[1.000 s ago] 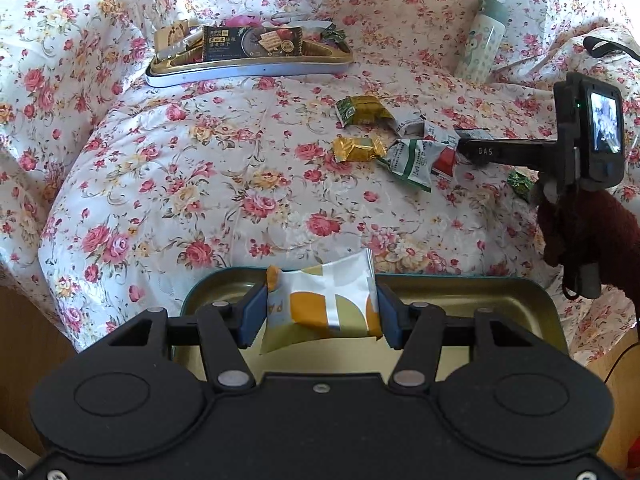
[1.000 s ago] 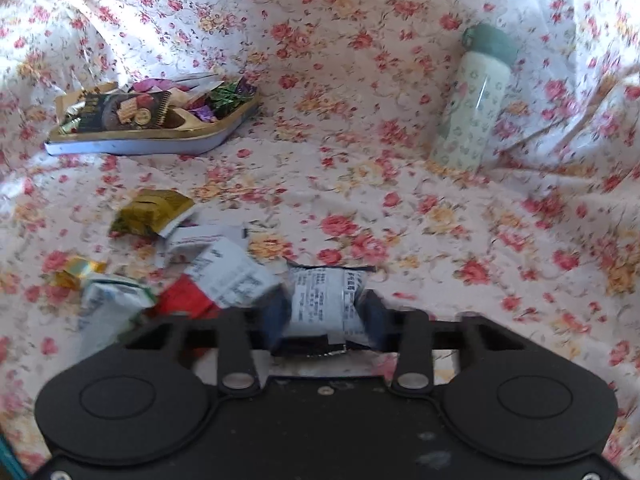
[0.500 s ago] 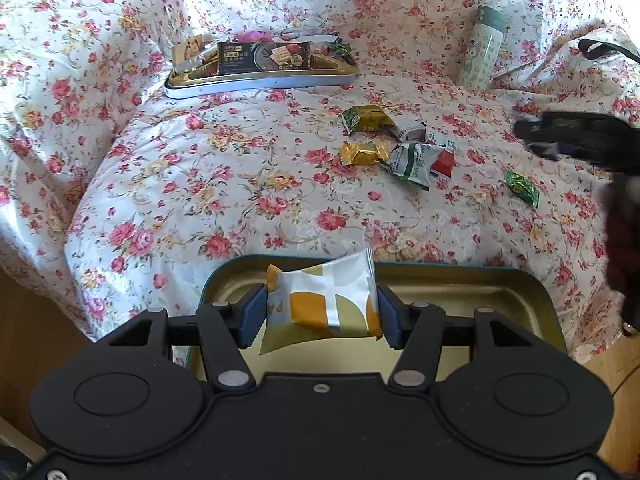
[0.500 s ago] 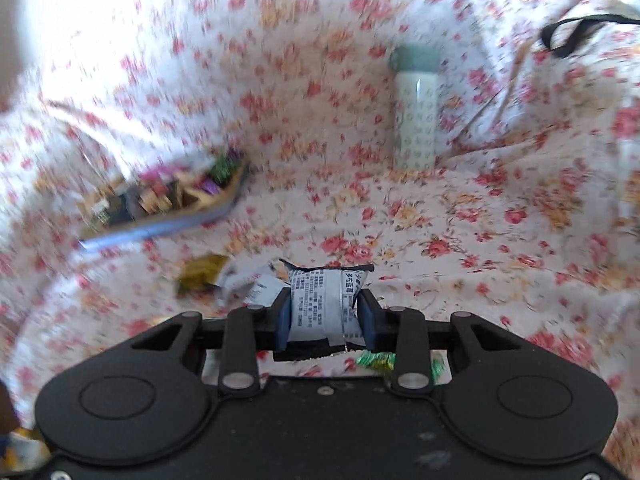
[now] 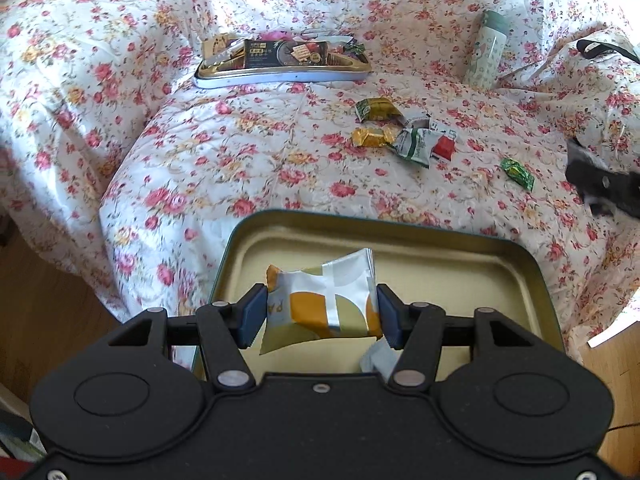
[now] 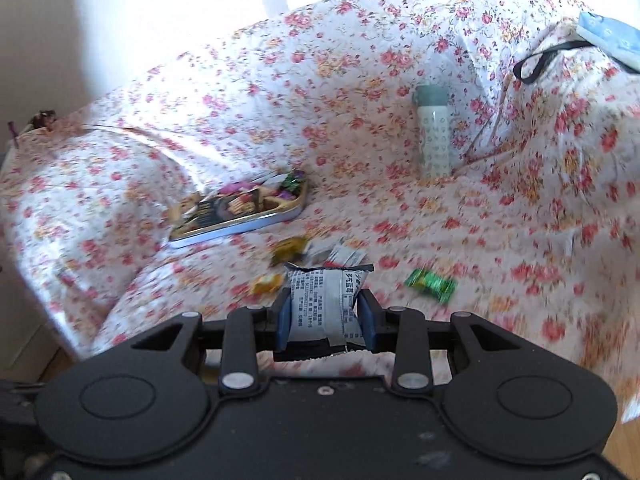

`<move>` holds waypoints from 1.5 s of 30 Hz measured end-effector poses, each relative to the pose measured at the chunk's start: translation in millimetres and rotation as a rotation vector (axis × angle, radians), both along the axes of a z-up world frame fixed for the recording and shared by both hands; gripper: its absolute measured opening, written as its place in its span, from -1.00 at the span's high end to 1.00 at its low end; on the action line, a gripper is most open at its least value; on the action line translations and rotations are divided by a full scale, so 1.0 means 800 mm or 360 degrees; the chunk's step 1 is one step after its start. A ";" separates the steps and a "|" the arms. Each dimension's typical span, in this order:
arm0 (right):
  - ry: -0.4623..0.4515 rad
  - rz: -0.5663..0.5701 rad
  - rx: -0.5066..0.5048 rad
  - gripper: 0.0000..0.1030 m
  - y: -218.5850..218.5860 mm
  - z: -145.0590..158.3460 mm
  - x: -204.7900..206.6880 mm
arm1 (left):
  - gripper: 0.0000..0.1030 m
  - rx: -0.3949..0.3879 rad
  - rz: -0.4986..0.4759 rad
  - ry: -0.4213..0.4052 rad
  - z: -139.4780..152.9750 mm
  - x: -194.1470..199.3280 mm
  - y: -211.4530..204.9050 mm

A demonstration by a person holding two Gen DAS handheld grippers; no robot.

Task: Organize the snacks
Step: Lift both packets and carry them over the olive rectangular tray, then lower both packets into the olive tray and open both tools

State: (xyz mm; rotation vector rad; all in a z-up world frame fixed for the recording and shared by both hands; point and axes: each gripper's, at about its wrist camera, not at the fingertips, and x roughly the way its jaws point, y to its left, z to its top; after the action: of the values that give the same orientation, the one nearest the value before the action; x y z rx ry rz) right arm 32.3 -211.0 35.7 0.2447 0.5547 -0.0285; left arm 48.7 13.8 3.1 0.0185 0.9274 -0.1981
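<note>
Both grippers' fingers [image 5: 253, 317] pinch snack packets [image 5: 324, 304] tight

Daylight floods both views, strong and warm. In the right wrist view the top of the frame burns out to pure white behind the floral sheet [image 6: 360, 92], so the cloth's pattern fades where the glare meets it. That view is smeared by motion: the flowers streak, and the green candy [image 6: 431, 285] and the far tray [image 6: 240, 216] are soft, while the black gripper body in the foreground stays crisp. The left wrist view is sharper and evenly lit, with a slight blur at its left and right edges. Both pictures bulge with fisheye curvature, and their corners fall dark. Soft shadows lie in the sheet's folds.
</note>
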 end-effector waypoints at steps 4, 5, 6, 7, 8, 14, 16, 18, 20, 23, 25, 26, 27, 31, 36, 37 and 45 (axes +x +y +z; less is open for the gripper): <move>0.0027 0.0032 0.0031 0.30 0.013 -0.001 -0.031 | -0.19 0.0003 0.0012 0.0009 -0.001 -0.014 0.001; 0.0036 0.0036 0.0034 0.30 0.016 -0.002 -0.037 | -0.19 0.0011 0.0013 0.0009 -0.002 -0.017 0.000; 0.0047 0.0043 0.0040 0.29 0.020 -0.002 -0.043 | -0.20 0.0019 0.0015 0.0008 -0.003 -0.019 0.000; 0.0056 0.0047 0.0046 0.29 0.022 -0.003 -0.047 | -0.20 0.0027 0.0017 0.0012 -0.005 -0.021 -0.001; 0.0068 0.0049 0.0053 0.29 0.024 -0.004 -0.050 | -0.20 0.0030 0.0019 0.0019 -0.007 -0.022 -0.001; 0.0180 0.0030 0.0036 0.29 0.034 -0.025 -0.053 | -0.21 0.0055 0.0038 0.0080 -0.023 -0.019 -0.001; 0.0224 0.0024 0.0036 0.29 0.035 -0.034 -0.052 | -0.24 0.0069 0.0050 0.0079 -0.025 -0.020 -0.001; 0.0253 0.0026 0.0032 0.29 0.038 -0.041 -0.053 | -0.31 0.0090 0.0055 0.0075 -0.027 -0.021 -0.002; 0.0273 0.0024 0.0015 0.29 0.040 -0.044 -0.053 | -0.34 0.0104 0.0062 0.0065 -0.027 -0.023 -0.002; 0.0284 0.0025 -0.0004 0.29 0.043 -0.045 -0.052 | -0.43 0.0109 0.0073 0.0057 -0.026 -0.024 -0.001; 0.0284 0.0029 -0.0017 0.29 0.046 -0.044 -0.052 | -0.43 0.0109 0.0078 0.0050 -0.025 -0.025 -0.001; 0.0281 0.0032 -0.0029 0.29 0.047 -0.043 -0.052 | -0.43 0.0110 0.0079 0.0046 -0.025 -0.026 -0.001; 0.0279 0.0036 -0.0043 0.29 0.047 -0.042 -0.052 | -0.43 0.0111 0.0080 0.0043 -0.025 -0.027 -0.001; 0.0274 0.0056 -0.0104 0.28 0.055 -0.042 -0.052 | -0.43 0.0107 0.0086 0.0039 -0.025 -0.030 0.000; 0.0274 0.0086 -0.0151 0.28 0.065 -0.046 -0.054 | -0.43 0.0109 0.0094 0.0039 -0.026 -0.036 0.001; 0.0273 0.0093 -0.0161 0.28 0.067 -0.046 -0.055 | -0.43 0.0110 0.0097 0.0039 -0.028 -0.038 0.002; 0.0272 0.0139 -0.0206 0.28 0.078 -0.049 -0.056 | -0.43 0.0121 0.0119 0.0054 -0.033 -0.044 0.003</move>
State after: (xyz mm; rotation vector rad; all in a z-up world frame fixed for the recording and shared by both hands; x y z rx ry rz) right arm -12.7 -148.9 -3.8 0.0920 0.7301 -0.0003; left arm 13.8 15.9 -23.4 0.0508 0.9672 -0.0942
